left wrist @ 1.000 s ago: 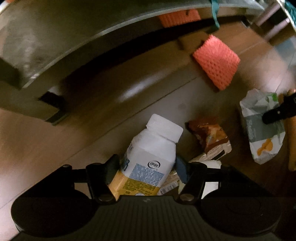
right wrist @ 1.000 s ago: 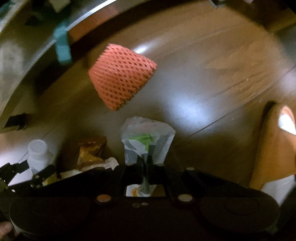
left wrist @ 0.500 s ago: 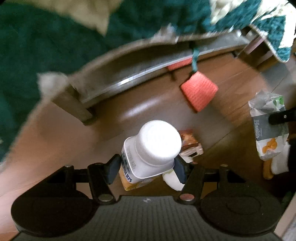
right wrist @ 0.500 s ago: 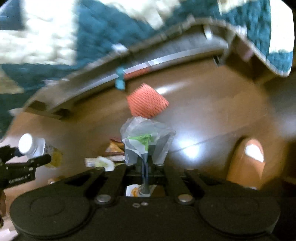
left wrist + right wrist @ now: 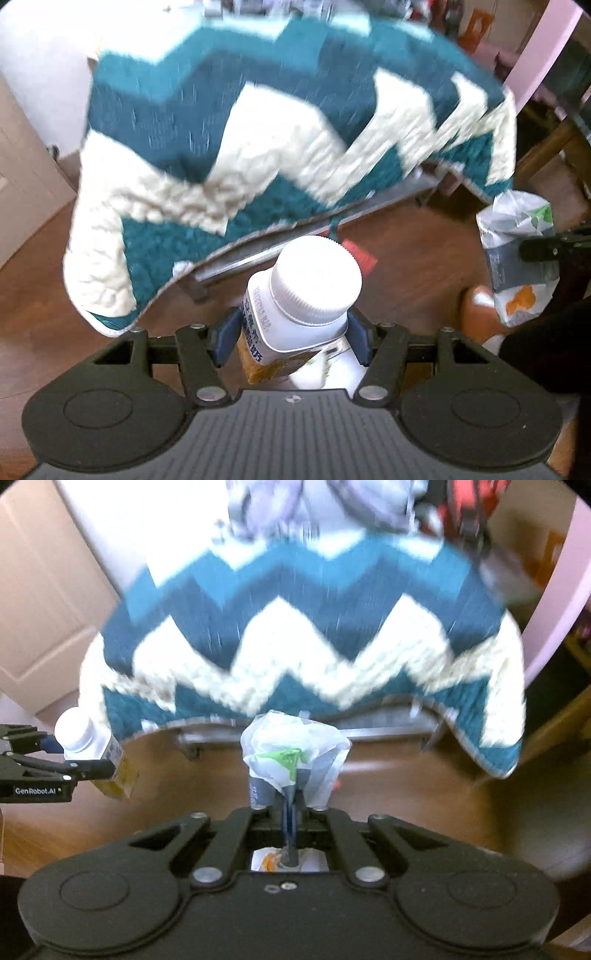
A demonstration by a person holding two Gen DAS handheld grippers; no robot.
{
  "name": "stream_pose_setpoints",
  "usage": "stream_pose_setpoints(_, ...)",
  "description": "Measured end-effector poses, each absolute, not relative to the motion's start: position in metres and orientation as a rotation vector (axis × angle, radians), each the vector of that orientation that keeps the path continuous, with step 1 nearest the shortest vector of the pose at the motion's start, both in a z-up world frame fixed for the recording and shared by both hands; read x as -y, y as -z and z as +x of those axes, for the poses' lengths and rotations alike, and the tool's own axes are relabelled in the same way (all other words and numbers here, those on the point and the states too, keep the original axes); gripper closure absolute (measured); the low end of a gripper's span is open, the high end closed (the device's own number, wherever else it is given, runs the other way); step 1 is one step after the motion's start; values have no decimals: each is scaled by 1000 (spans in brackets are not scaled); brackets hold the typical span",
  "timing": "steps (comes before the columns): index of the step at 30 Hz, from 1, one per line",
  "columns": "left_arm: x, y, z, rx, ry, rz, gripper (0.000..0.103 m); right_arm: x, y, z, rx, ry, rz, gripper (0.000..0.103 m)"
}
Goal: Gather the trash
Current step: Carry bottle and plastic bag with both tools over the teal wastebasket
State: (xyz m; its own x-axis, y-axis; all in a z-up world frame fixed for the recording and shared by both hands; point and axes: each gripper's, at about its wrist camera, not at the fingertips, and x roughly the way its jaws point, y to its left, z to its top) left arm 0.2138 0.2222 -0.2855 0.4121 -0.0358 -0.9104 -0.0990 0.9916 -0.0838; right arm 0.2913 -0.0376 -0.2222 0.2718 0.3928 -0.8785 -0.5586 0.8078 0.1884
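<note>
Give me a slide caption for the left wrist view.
Left gripper grips a white-capped bottle above the wood floor, near a teal zigzag blanket.

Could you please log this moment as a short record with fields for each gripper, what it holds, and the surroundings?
left gripper: shut on the bottle
bottle: white screw cap, blue and yellow label, cap toward the camera
right gripper: shut on the wrapper
wrapper: crumpled, white and grey with green print
blanket: teal and cream zigzag, draped over furniture ahead
floor: brown wood
</note>
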Motion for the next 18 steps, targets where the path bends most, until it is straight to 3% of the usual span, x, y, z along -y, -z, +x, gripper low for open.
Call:
stream_pose_setpoints(10, -160, 167, 193, -943, -58, -80, 44, 115, 77, 278, -811, -670, -226, 102)
stream_pose_setpoints(18, -99, 74, 200, -763, -32, -53, 45, 173, -2, 281, -655, -641, -187, 102)
